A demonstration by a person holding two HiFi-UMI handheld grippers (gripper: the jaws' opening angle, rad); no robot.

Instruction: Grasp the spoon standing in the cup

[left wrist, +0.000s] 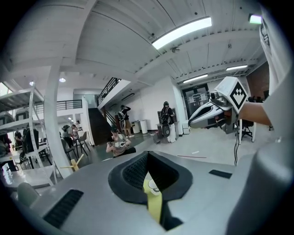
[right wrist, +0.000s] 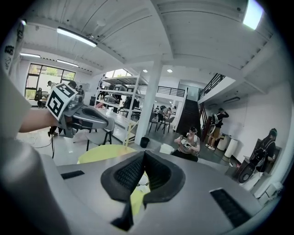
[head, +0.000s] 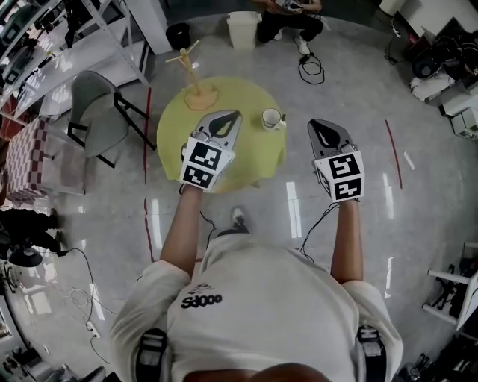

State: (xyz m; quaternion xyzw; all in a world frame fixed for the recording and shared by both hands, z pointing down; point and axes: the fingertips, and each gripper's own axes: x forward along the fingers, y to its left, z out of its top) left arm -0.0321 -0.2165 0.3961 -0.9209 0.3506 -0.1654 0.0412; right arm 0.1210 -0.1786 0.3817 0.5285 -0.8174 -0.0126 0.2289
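Observation:
A white cup [head: 272,119] stands on the right part of the round yellow table [head: 179,127], with a thin spoon handle just showing at its right rim. My left gripper [head: 233,116] hovers over the table left of the cup, its jaws together and nothing in them. My right gripper [head: 320,124] hangs beyond the table's right edge, right of the cup, also shut and empty. In the left gripper view the cup [left wrist: 154,186] shows small below the closed tips of the left gripper [left wrist: 148,153]. In the right gripper view the right gripper [right wrist: 144,152] points at the table [right wrist: 98,153].
A wooden mug tree [head: 196,74] stands at the table's far edge. A grey chair [head: 97,112] is to the left, with a white bin [head: 244,28] and a crouching person [head: 287,19] beyond the table. Red tape lines [head: 393,153] mark the glossy floor.

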